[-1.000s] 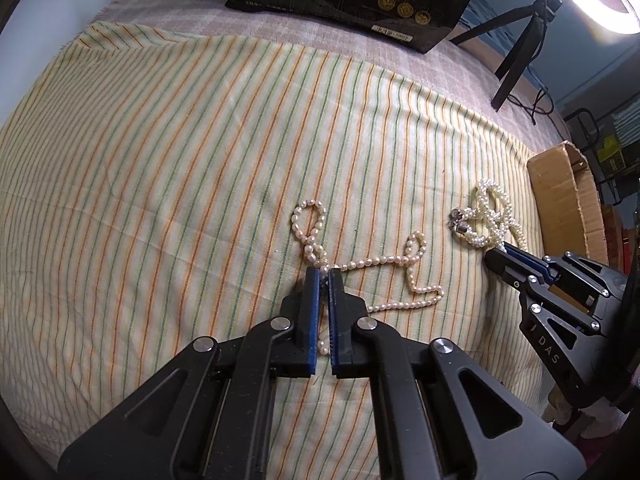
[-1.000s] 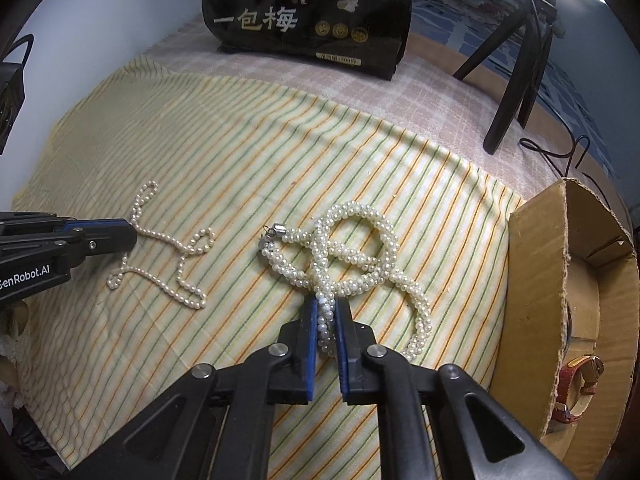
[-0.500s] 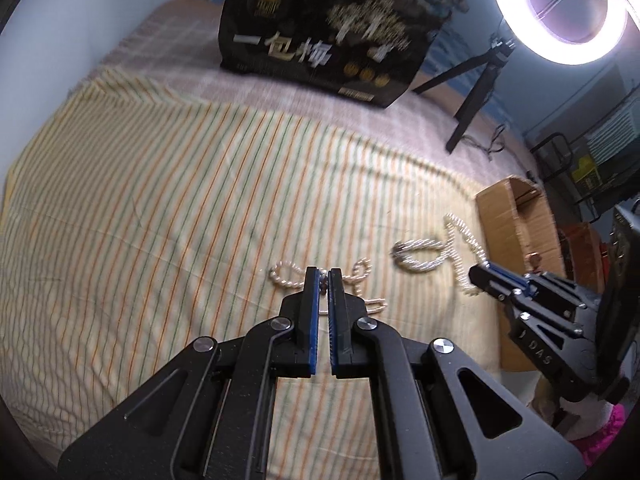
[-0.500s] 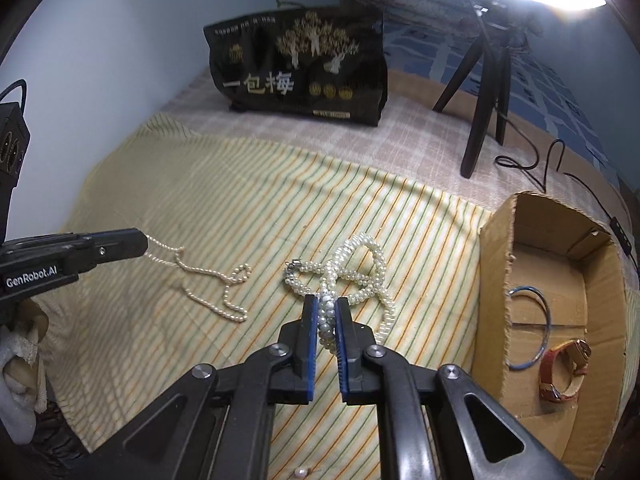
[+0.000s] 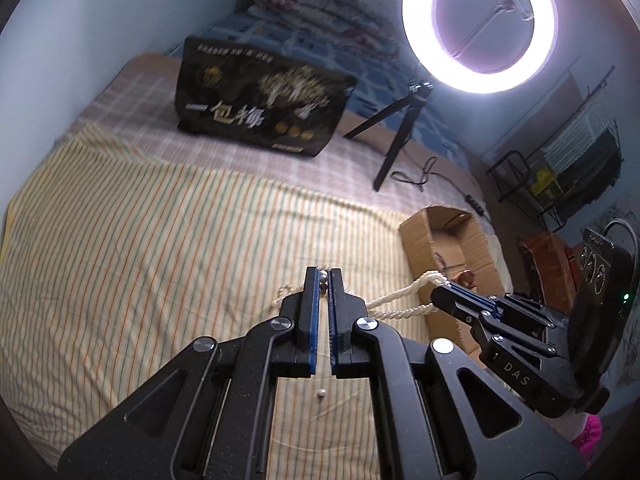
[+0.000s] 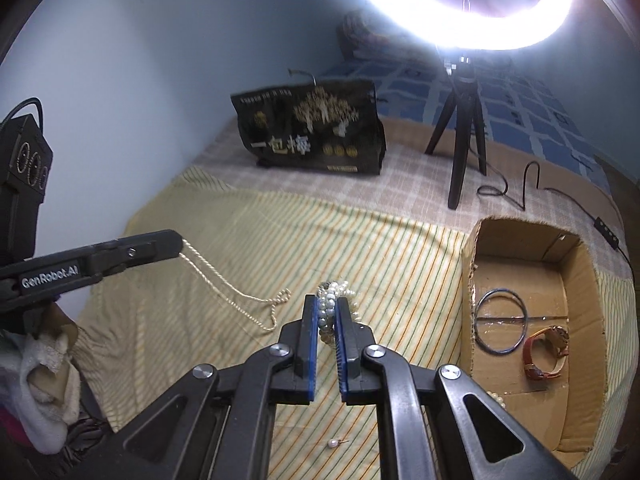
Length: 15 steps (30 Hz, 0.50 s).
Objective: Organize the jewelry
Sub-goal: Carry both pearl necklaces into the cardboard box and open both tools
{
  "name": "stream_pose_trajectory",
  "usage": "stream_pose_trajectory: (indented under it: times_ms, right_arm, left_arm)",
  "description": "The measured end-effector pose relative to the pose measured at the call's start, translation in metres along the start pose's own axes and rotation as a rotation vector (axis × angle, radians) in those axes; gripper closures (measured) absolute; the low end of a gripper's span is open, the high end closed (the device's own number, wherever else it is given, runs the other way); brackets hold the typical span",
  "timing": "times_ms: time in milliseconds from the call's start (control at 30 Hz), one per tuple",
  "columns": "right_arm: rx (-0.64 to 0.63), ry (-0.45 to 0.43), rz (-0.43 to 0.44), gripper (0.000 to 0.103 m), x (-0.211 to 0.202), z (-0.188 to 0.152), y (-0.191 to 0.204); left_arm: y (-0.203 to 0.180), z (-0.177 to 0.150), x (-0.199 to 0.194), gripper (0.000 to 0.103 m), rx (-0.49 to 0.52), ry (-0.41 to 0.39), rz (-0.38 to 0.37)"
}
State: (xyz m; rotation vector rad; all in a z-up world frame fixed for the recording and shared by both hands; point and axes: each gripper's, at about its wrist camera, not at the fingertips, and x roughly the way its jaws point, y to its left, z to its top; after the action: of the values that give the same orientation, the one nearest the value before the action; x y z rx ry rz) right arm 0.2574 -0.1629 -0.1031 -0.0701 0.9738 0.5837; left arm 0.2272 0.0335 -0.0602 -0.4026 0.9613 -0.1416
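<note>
While a loose pearl stud (image 6: 332,443) lay nearest on the striped cloth (image 6: 248,240), the right gripper (image 6: 328,312) was clenched on the thick pearl necklace (image 6: 334,292), bunched and hanging from its pads. The left gripper (image 5: 323,280) was clamped on the thin pearl strand (image 6: 224,284), which slanted down from its tip towards the cloth. To the right stood the cardboard box (image 6: 468,264), holding a bangle (image 6: 500,322) and a watch (image 6: 544,352). Beyond were a black bag (image 6: 308,132) and a ring light (image 5: 478,26).
</note>
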Motion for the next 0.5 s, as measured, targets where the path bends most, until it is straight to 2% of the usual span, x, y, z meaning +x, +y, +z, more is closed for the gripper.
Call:
stream_pose_trajectory:
  times_ms: [500]
  right_arm:
    - [0.057,-0.195,0.043,0.098,-0.091,0.013,-0.021]
  left_arm:
    - [-0.038,0.006,-0.022,0.102,0.057,-0.062,-0.082]
